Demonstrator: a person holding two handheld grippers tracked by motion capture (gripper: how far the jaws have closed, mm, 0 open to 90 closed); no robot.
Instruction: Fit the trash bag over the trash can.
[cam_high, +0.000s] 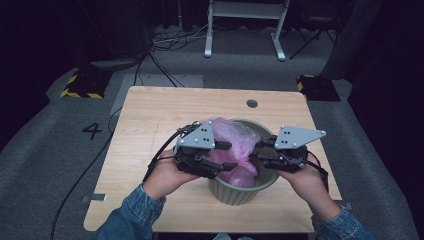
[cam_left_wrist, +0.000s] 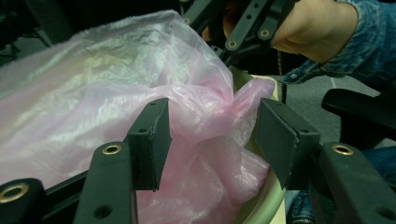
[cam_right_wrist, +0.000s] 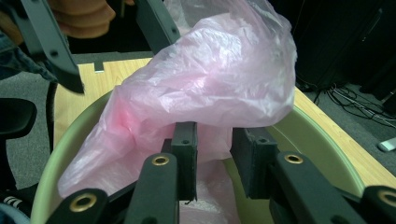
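A thin pink plastic bag (cam_high: 231, 134) sits crumpled in a pale green round bin (cam_high: 240, 192) on the wooden table. My left gripper (cam_high: 231, 155) reaches over the bin's left rim. Its jaws stand wide apart in the left gripper view (cam_left_wrist: 215, 140), with a bunched fold of the bag (cam_left_wrist: 205, 116) loose between them. My right gripper (cam_high: 256, 152) comes in over the right rim. In the right gripper view its jaws (cam_right_wrist: 215, 158) are a narrow gap apart, with bag film (cam_right_wrist: 210, 93) hanging in and above the gap, unpinched. The bin's rim (cam_right_wrist: 70, 144) curves around below.
The bin stands near the front middle of the table (cam_high: 150, 115), which has a small round hole (cam_high: 252, 103) at its back. Cables (cam_high: 160, 60) run over the grey floor behind. A white frame (cam_high: 245, 25) and two yellow-and-black-taped bases (cam_high: 82, 85) stand beyond.
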